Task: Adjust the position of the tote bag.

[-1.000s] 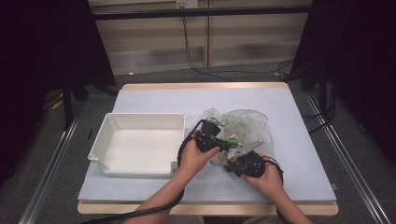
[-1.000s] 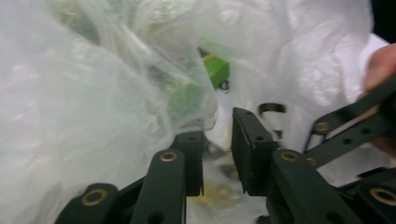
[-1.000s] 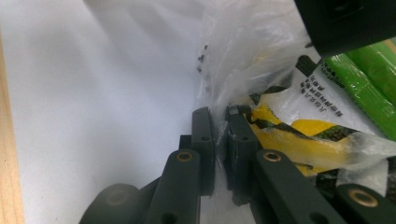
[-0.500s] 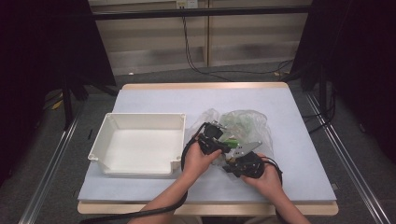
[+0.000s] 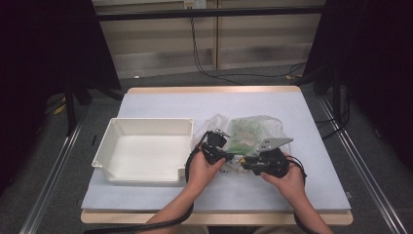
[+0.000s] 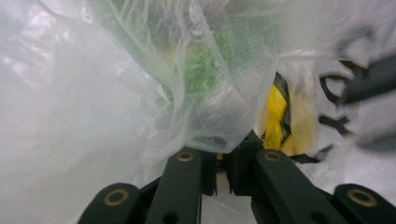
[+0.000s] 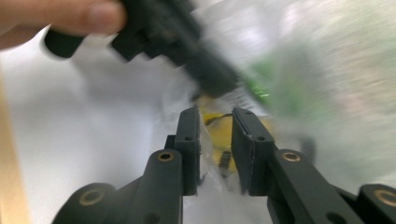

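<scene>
High view: a white bin (image 5: pixel 141 151) sits on the left of the table (image 5: pixel 160 105), with a clear plastic bag (image 5: pixel 253 131) of green and yellow packets just to its right. The left gripper (image 5: pixel 225 155) has just been closing and its jaws pinch the bag's film. The right gripper (image 5: pixel 246 165) has just been opening; its jaws stand slightly parted, film between them.

Black printed letters on clear plastic bag (image 6: pixel 341 100), blurred, unreadable (one mark perhaps an "X"). Yellow packet (image 6: pixel 276 116) inside: no legible print. Nothing else readable.
</scene>
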`<action>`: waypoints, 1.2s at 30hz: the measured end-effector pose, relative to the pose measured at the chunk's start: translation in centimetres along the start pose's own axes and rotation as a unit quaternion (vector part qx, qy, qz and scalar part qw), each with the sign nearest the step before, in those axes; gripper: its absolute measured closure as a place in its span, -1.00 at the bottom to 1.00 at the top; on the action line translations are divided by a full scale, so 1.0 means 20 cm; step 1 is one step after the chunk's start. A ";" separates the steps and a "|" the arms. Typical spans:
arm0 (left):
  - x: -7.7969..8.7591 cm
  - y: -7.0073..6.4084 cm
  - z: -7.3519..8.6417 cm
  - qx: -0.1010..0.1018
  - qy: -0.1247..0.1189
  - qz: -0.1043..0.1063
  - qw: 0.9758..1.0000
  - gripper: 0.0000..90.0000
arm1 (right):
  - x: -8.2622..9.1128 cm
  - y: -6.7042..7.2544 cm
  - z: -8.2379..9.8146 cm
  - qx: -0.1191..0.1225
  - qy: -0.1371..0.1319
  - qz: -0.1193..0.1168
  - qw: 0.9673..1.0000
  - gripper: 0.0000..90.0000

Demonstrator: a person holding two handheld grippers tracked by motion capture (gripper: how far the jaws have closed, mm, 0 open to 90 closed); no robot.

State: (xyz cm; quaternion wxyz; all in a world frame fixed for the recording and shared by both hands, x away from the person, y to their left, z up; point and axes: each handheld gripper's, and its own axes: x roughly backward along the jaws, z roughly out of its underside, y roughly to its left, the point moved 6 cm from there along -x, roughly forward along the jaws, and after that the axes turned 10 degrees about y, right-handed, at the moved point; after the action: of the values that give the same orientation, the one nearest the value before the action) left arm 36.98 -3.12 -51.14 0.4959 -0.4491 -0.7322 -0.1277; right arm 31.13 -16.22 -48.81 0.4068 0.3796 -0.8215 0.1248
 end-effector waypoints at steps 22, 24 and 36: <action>-0.01 -0.01 0.07 -0.016 0.016 0.004 1.000 1.00 | -0.17 -0.06 -0.05 -0.011 0.032 0.045 0.998 0.88; -0.01 -0.01 0.07 -0.016 0.014 0.003 1.000 1.00 | -0.14 -0.12 -0.03 -0.003 0.050 0.092 0.994 0.93; -0.02 0.00 0.07 -0.018 0.015 0.006 1.000 1.00 | -0.03 -0.23 0.18 -0.026 0.100 0.124 0.987 1.00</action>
State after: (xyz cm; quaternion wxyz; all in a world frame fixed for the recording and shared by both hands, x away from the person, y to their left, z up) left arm 36.07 -2.42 -52.08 0.4994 -0.4599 -0.7199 -0.1445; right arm 32.70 -20.92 -51.95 0.4778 0.2499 -0.8204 0.1900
